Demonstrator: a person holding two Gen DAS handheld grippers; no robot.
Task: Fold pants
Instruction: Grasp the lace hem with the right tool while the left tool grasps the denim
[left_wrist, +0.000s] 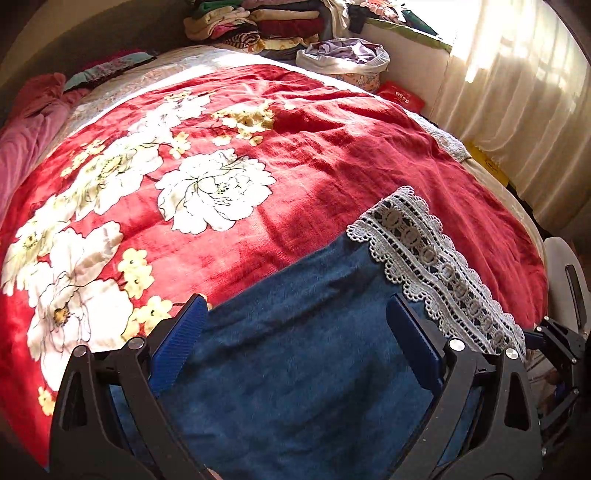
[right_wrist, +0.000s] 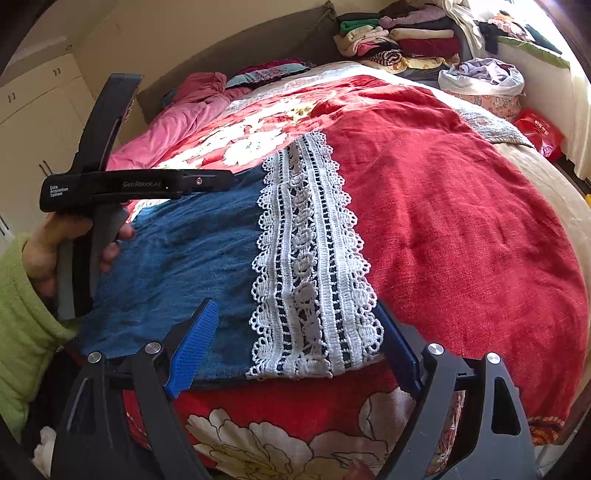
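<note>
Blue pants (right_wrist: 177, 266) with a white lace hem (right_wrist: 310, 266) lie flat on the red floral blanket (right_wrist: 461, 221), at its near edge. Left gripper (left_wrist: 299, 332) and right gripper (right_wrist: 295, 343): fingers apart, over the pants, clamping nothing.

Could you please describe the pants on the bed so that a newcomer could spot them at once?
Start at the red floral blanket covering the bed. Near its front edge lie the blue denim pants, spread flat. Their white crocheted lace hem sets them apart from the folded clothes pile by the headboard.
</note>
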